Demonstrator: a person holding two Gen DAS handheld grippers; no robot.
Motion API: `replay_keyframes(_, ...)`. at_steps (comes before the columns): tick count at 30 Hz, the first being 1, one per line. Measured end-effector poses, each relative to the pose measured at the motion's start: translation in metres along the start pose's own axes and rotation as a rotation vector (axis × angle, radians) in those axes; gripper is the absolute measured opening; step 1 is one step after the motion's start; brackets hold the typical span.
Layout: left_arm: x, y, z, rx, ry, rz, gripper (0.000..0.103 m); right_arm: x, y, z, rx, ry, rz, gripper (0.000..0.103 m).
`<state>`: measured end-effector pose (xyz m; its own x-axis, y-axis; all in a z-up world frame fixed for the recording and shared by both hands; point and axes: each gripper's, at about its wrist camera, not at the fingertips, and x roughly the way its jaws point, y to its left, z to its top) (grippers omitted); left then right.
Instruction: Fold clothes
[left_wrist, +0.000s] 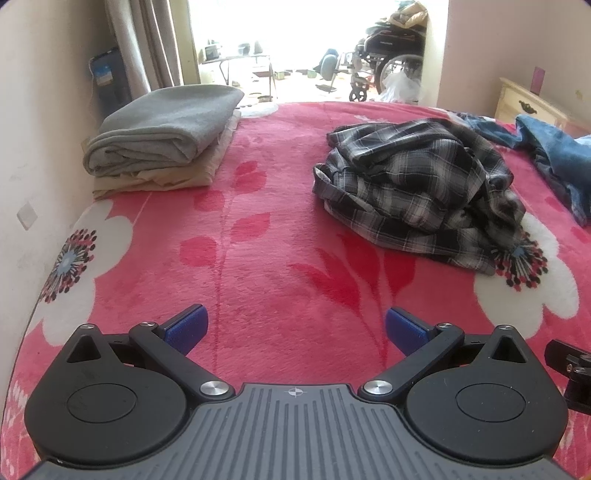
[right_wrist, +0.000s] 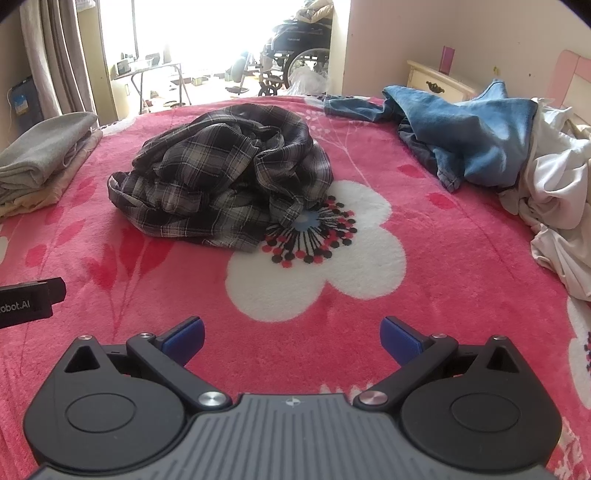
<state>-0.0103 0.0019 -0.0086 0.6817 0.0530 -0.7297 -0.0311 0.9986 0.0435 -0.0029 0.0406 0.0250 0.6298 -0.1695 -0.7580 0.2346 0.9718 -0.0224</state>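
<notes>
While the left gripper (left_wrist: 296, 328) hovers low over the pink blanket (left_wrist: 266, 266), its two blue-padded fingers stand wide apart with nothing between them. Its view shows a crumpled black-and-white plaid shirt (left_wrist: 421, 188) lying ahead to the right, near one white flower print. Far left, against the wall, sits a neat stack of two folded pieces: a soft grey one (left_wrist: 162, 129) on top of a beige one (left_wrist: 155, 177). Only an edge of the blue cloth (left_wrist: 554, 155) shows at far right, and a black part of the other gripper pokes in at the right border. Beyond the bed, a wheelchair (left_wrist: 391, 55) stands in bright light.

From the right wrist, the right gripper (right_wrist: 292, 332) is likewise spread open and empty above the fleecy blanket (right_wrist: 424, 295). The plaid shirt (right_wrist: 221, 173) now lies ahead to the left, its hem touching the flower's dark stamens. This view alone shows the whole rumpled blue garment (right_wrist: 476, 136) and a bunched white cloth (right_wrist: 557, 206) at the right edge, the two touching. The folded stack (right_wrist: 44, 155) is cut off at far left
</notes>
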Motion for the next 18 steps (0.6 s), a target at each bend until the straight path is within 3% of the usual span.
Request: replay_keyframes(18,0.03,-0.006,0.008,-0.044,-0.028,-0.119,0.103,0.031,-0.003,0.001,-0.001,-0.012,0.007,0.103)
